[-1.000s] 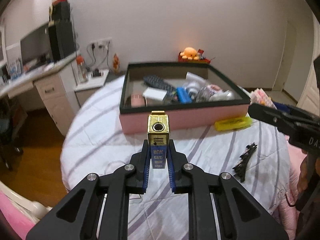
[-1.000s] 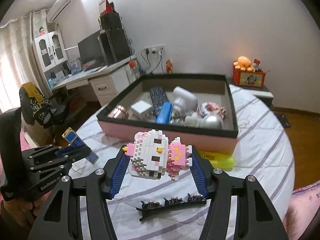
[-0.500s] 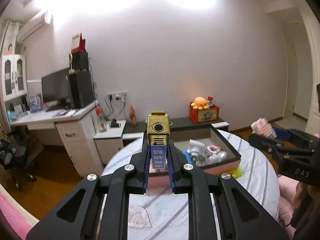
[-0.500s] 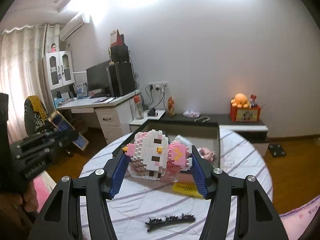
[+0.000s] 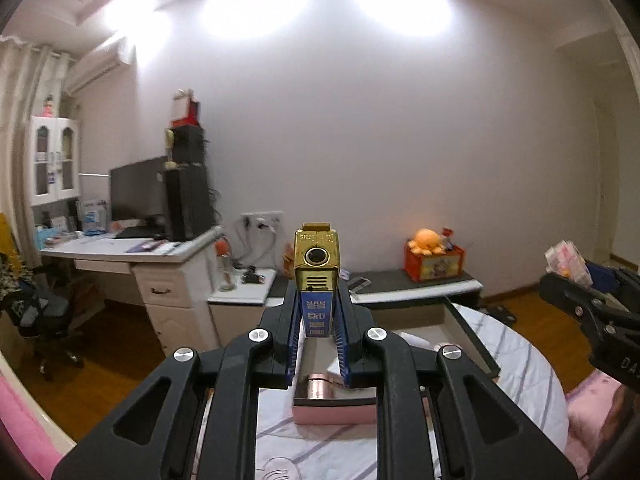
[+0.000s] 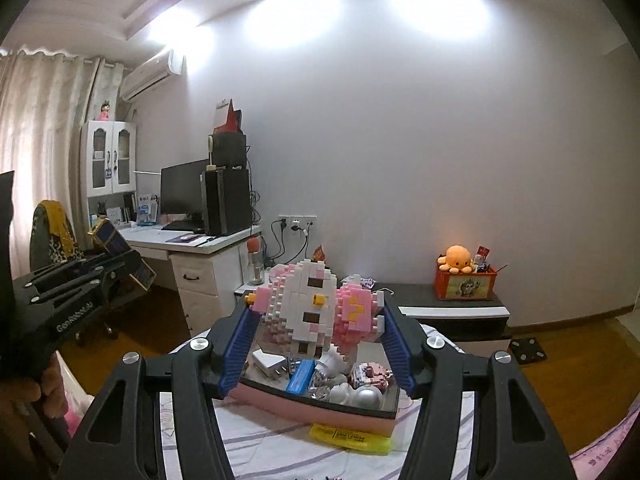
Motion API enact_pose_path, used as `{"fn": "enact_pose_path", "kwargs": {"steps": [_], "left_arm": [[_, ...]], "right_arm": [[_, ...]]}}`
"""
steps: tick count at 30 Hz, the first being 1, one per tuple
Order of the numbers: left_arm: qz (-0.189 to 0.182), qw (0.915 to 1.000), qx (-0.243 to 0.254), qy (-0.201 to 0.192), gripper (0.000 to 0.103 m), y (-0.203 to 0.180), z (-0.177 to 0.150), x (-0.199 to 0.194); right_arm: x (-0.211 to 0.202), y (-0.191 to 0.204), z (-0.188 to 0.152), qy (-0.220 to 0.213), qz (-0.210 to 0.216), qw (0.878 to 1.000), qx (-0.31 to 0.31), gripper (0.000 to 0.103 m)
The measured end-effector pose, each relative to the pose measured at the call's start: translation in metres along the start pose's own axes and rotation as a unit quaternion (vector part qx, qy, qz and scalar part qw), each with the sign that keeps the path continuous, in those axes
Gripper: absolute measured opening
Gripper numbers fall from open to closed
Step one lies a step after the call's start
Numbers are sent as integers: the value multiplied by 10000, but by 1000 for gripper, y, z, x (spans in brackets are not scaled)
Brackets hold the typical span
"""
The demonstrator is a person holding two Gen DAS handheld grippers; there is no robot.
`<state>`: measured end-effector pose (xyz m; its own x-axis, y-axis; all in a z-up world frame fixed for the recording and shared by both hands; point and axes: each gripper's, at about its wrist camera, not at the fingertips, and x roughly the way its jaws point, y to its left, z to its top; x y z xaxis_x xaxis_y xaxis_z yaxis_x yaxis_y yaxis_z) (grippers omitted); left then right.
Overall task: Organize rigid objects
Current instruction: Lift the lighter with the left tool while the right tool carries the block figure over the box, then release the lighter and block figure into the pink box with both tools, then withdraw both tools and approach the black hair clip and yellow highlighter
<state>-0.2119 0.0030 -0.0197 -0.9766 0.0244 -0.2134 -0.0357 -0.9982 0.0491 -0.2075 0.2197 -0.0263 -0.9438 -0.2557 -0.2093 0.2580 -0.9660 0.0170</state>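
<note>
My left gripper (image 5: 317,320) is shut on a gold and blue lighter (image 5: 317,276), which stands upright between the blue pads, high above the bed. My right gripper (image 6: 316,328) is shut on a pink and white brick-built cat figure (image 6: 316,308), held level above the pink storage box (image 6: 320,406). That box holds a white charger, a blue item, silver balls and a small brick model. In the left wrist view only the box's near wall (image 5: 334,414) shows under the fingers. The right gripper (image 5: 580,304) appears at that view's right edge.
A yellow highlighter (image 6: 350,436) lies on the striped bedspread (image 6: 256,448) in front of the box. Behind stand a white desk (image 6: 208,248) with a monitor, a low dark shelf (image 6: 452,312) with an orange plush octopus (image 6: 456,258), and wooden floor.
Both grippers rose with their objects and tilted up toward level. The box slid down to the bottom of both views, and the black hair clip dropped out of sight.
</note>
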Motion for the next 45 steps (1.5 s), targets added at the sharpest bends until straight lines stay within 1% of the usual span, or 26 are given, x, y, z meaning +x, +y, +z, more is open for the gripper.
{"fn": "enact_pose_path", "kwargs": {"steps": [3, 6, 13, 17, 20, 25, 27, 32, 34, 35, 36, 37, 38, 39, 40, 43, 45], "left_arm": [[54, 10000, 67, -10, 15, -5, 1, 16], [20, 10000, 44, 55, 15, -11, 2, 32], [10, 9990, 225, 392, 15, -29, -6, 76], [-60, 9974, 302, 647, 15, -40, -15, 107], [-90, 9953, 393, 878, 16, -46, -27, 131], [-99, 9905, 438, 1296, 16, -54, -49, 167], [-141, 9883, 454, 1448, 16, -54, -57, 180], [-173, 9839, 493, 1708, 16, -55, -70, 196], [-183, 9829, 484, 1767, 17, -54, -72, 197], [-192, 9825, 475, 1789, 19, -54, -73, 196], [-190, 9823, 464, 1803, 31, -52, -73, 196], [-176, 9826, 453, 1794, 50, -51, -72, 193], [-160, 9835, 450, 1746, 58, -50, -71, 190], [-134, 9848, 444, 1675, 72, -48, -69, 185], [-129, 9856, 423, 1631, 80, -47, -66, 180], [-148, 9879, 317, 1510, 94, -40, -59, 164], [-100, 9894, 255, 1429, 99, -34, -53, 149]], "right_arm": [[10, -4, 1, 25, 10, 10000, 8, 60], [19, -9, 1, 38, 24, 10000, 43, 60], [55, -28, -6, 239, 30, 9995, 201, 60], [84, -36, -16, 522, 51, 9983, 255, 60], [109, -42, -27, 820, 108, 9961, 313, 60], [150, -44, -50, 1420, 292, 9888, 355, 61], [161, -45, -58, 1562, 319, 9865, 371, 61], [181, -50, -72, 1910, 286, 9803, 408, 61], [184, -49, -75, 1959, 260, 9793, 427, 61], [185, -49, -76, 1994, 250, 9787, 422, 61], [186, -49, -77, 2007, 249, 9784, 429, 61], [185, -49, -76, 1991, 241, 9787, 441, 66], [182, -49, -75, 1947, 209, 9796, 447, 76], [180, -48, -73, 1909, 177, 9805, 444, 82], [176, -47, -71, 1834, 162, 9819, 446, 83], [166, -46, -63, 1714, 183, 9838, 492, 83], [156, -45, -58, 1611, 131, 9857, 483, 83]]}}
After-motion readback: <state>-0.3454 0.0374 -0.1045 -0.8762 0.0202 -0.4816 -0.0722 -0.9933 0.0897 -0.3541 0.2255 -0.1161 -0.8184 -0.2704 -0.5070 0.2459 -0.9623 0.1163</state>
